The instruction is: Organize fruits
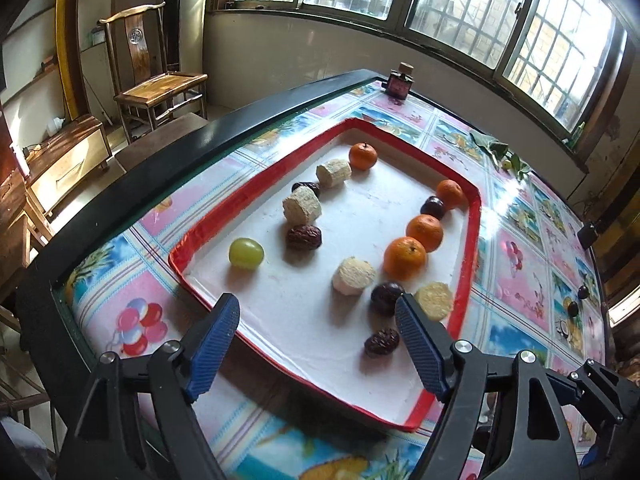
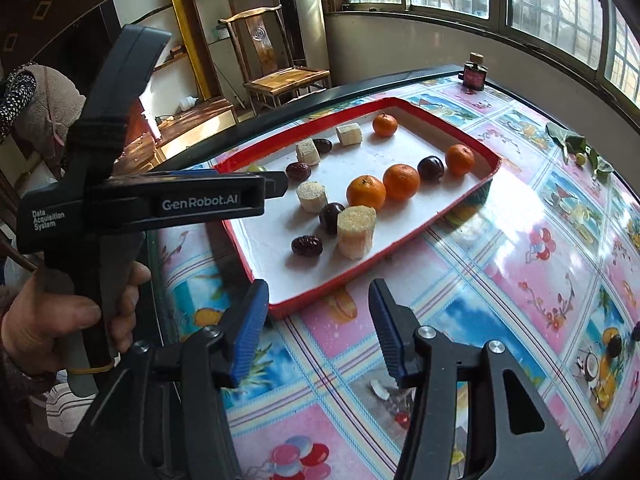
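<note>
Four oranges (image 1: 404, 259) inside red-rimmed tray (image 1: 256, 184) among dates (image 1: 303, 237).

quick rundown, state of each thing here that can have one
left hand-held gripper: open, nothing between its fingers
right hand-held gripper: open, empty, over the tablecloth
red-rimmed tray: flat on the table, fruit loose inside
small bottle: upright, stopper in
green grape: whole, lying apart from the others

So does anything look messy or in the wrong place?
Yes. Two dark fruits lie loose on the table, outside the red tray that holds the others. A leafy sprig lies near the window too.
</note>
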`<state>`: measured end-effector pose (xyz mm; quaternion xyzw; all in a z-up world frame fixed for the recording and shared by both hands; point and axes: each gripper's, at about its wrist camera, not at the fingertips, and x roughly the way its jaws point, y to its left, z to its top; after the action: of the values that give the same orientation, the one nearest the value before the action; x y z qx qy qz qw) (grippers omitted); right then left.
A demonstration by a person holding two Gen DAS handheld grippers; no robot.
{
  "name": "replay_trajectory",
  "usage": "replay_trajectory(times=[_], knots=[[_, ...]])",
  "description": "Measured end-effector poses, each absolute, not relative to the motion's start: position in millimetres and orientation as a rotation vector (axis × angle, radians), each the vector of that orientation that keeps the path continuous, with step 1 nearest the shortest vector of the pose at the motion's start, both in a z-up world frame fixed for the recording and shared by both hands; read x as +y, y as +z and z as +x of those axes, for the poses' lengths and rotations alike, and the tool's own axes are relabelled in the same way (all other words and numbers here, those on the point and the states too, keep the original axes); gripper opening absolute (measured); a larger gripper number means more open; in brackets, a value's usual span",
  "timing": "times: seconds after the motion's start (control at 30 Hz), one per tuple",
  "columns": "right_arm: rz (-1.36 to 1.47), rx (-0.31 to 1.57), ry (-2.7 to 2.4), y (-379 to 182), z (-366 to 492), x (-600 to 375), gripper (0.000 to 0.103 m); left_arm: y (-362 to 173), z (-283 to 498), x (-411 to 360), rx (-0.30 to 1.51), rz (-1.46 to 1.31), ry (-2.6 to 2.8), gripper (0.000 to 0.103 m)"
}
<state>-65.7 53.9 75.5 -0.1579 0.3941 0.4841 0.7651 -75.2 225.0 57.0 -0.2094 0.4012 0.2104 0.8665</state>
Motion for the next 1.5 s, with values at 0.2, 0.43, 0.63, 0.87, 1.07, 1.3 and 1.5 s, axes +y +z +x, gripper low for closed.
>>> replay_trajectory(times=[0.2,0.43,0.63,0.87,1.07,1.3,1.5], knots=[[-0.312,0.904,1.02,65,-67,21,0.064,57,-101,202,0.786,-0.533,0.434,0.081],[-0.331,0.903,0.99,59,-79,-6,0.08,56,-118,177,0.798,-0.568,0.433,0.09],[-0.288,0.966,0.979,51,-77,-19,0.081,54,-129,158,0.772,-0.577,0.387,0.092],[-0.276,0.99,0.977,47,-79,-26,0.081,72,-135,147,0.757,-0.394,0.59,0.093],[-0.301,0.98,0.977,50,-81,-24,0.081,70,-131,147,0.803,-0.313,0.652,0.093],[-0.381,0.966,0.94,57,-78,-6,0.082,69,-136,152,0.79,-0.328,0.727,0.093],[-0.458,0.968,0.915,60,-69,14,0.084,71,-136,161,0.813,-0.286,0.751,0.093]])
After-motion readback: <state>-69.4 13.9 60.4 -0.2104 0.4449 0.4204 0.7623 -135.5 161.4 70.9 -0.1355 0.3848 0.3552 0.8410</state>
